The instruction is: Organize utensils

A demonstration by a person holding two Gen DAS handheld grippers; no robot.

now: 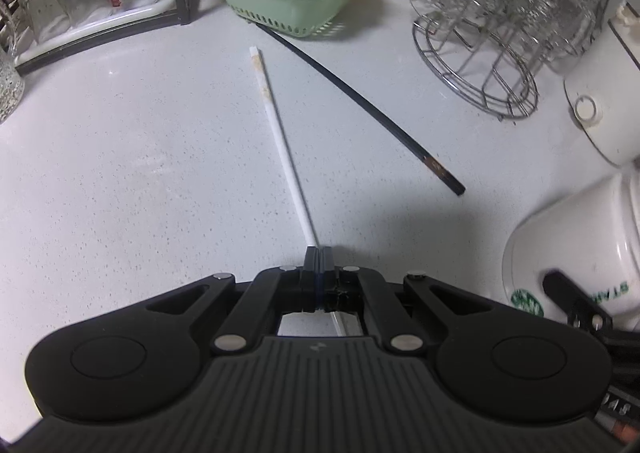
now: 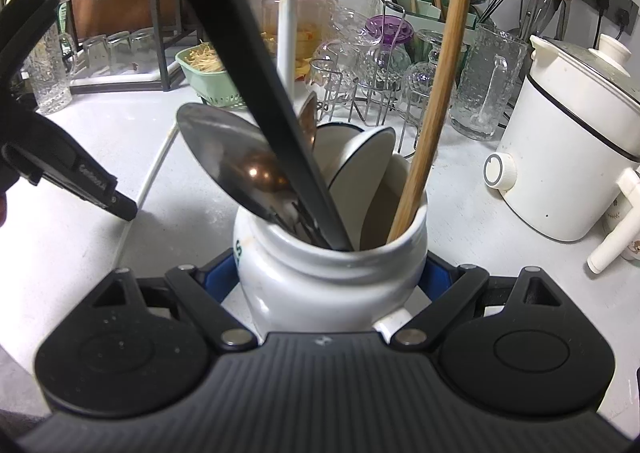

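Left gripper (image 1: pixel 319 253): jaws fully closed, one end of a white chopstick (image 1: pixel 276 125) pinched between them. The chopstick runs away from the gripper across the speckled white counter (image 1: pixel 120 153); whether its far end touches the surface cannot be told.

A black chopstick (image 1: pixel 360 93) lies on the counter just right of the white one, separate from it, its far end reaching the base of a green basket (image 1: pixel 288 1). The basket is filled with pale straw-like sticks.

Right gripper (image 2: pixel 332 273): jaws part-open and clamped on either side of a white ceramic jar (image 2: pixel 332 281), blue pads against its body. The jar stands upright on the counter and is seen to hold a large metal spoon (image 2: pixel 224 153), a black utensil handle (image 2: pixel 260 93), a wooden handle (image 2: pixel 432 101), a white handle (image 2: pixel 289 13) and white ceramic spoons (image 2: pixel 360 169).

In the right wrist view the left gripper is visible at the left edge, near the jar, with the white chopstick extending from it.

Behind the jar: a wire rack (image 2: pixel 360 101) of upturned glasses. To the right: a white cooker (image 2: pixel 560 157). Further glasses are seen on a tray (image 1: pixel 92 29) at the far left in the left wrist view.
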